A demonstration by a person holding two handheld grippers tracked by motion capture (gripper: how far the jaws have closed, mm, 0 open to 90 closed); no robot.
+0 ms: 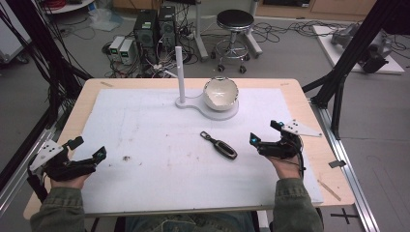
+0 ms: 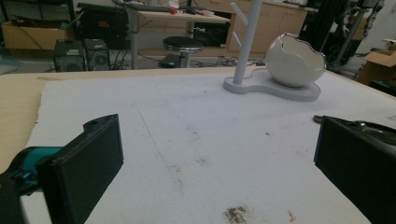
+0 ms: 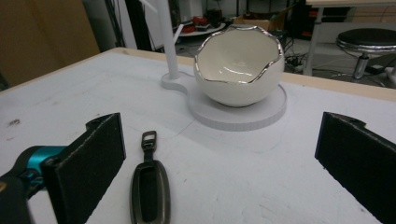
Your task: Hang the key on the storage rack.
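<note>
High view: 2 grippers rest near the table's front edge, left gripper (image 1: 89,149) and right gripper (image 1: 266,131) both wide open and empty. Key fob (image 1: 220,145) lies untouched just beside the right one; pickup not yet begun.

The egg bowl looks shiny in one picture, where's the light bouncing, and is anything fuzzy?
In the right gripper view, bright glints sit inside the egg-shaped bowl and along its silvery rim; the key fob up close looks slightly soft. In the high view, the picture is dimmer and grainy, and the bowl shows little glare.
</note>
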